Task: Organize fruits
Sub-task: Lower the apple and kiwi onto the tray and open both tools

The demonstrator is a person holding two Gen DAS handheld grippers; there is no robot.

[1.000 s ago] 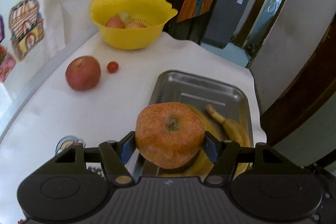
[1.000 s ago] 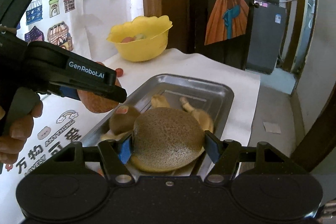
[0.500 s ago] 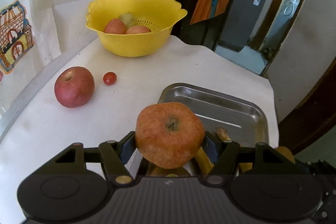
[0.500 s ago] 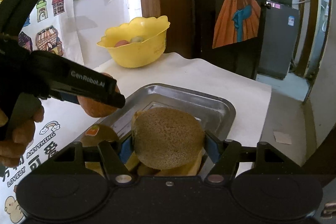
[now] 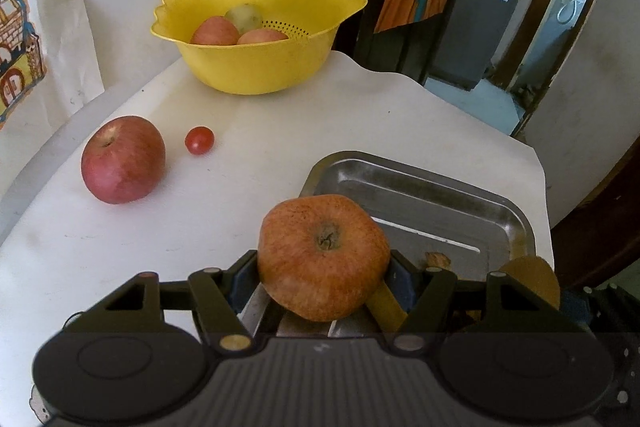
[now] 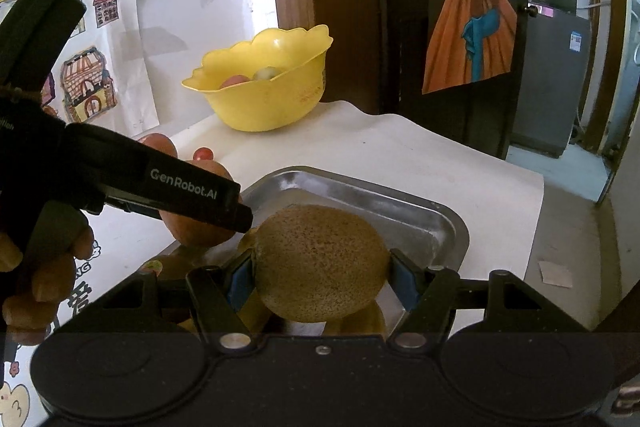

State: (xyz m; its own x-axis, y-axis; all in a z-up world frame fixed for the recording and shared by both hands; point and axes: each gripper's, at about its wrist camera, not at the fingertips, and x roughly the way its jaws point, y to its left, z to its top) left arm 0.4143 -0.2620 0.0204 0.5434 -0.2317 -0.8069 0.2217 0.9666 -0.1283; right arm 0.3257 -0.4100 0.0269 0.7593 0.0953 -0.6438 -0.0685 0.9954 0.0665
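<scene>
Clamping: left gripper (image 5: 323, 269) on orange apple (image 5: 322, 255), right gripper (image 6: 320, 277) on kiwi (image 6: 320, 263). Both fruits hide most of the tray (image 5: 432, 187) contents; banana (image 5: 386, 309) barely visible.

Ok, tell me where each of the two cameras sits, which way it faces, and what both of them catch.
Left wrist: on the left gripper, looking along its fingers, shut on an orange apple, toward the yellow bowl, red apple and cherry tomato.
Right wrist: on the right gripper, shut on a kiwi, facing the same way; the person's left hand shows at left.
Shared: the bowl, the metal tray and the white table.
</scene>
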